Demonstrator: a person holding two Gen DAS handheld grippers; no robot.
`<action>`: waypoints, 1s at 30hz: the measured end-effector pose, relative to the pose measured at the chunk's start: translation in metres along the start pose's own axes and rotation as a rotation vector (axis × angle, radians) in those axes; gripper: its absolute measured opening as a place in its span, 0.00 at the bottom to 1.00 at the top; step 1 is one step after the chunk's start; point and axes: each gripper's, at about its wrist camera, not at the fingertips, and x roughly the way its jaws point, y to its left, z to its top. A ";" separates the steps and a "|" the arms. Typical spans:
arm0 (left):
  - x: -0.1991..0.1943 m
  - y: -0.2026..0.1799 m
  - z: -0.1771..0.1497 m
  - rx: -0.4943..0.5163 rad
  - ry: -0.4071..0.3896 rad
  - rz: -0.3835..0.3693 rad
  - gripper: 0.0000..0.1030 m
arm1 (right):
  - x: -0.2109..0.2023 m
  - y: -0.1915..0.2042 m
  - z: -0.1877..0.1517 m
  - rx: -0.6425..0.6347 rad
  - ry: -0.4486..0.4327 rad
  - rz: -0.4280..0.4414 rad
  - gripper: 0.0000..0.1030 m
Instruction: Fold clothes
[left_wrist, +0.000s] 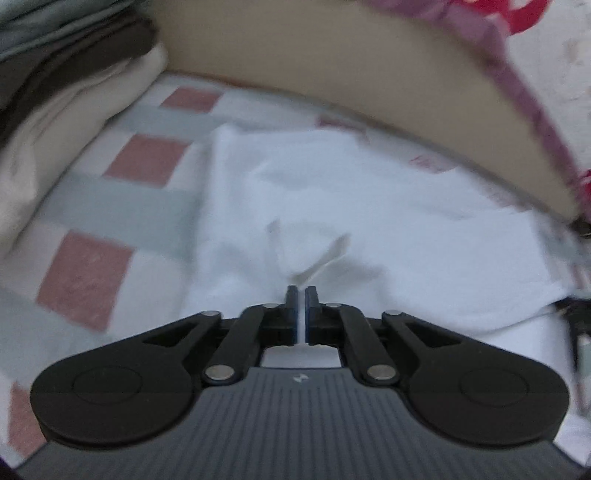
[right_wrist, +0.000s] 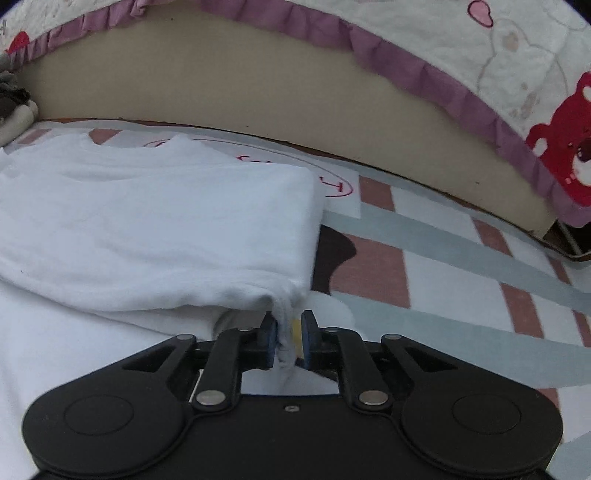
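Your left gripper (left_wrist: 301, 295) has its fingers drawn almost together on the white garment (left_wrist: 351, 206), which spreads ahead of the tips; whether they pinch a fold, you cannot tell through the blur. Your right gripper (right_wrist: 289, 325) stands narrowly parted, with the garment's near corner hem lying between the fingers, against the left pad. If that pad alone bears on it, the corner may slip out when you lift, and the folded layers ahead could slide apart across the checked sheet (right_wrist: 461, 266).

One white shirt (right_wrist: 155, 221), two hand-held grippers (left_wrist: 301, 295) (right_wrist: 288, 321), one checked sheet (right_wrist: 443, 258)
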 end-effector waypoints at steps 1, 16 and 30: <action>-0.001 -0.005 0.002 0.017 -0.028 -0.029 0.08 | -0.002 -0.001 -0.001 0.000 0.001 -0.017 0.12; 0.017 -0.040 -0.027 0.097 0.107 0.186 0.38 | -0.037 0.093 0.055 0.141 -0.033 0.449 0.48; 0.009 -0.043 -0.024 0.098 0.086 0.135 0.48 | -0.025 0.097 0.040 0.148 -0.019 0.433 0.00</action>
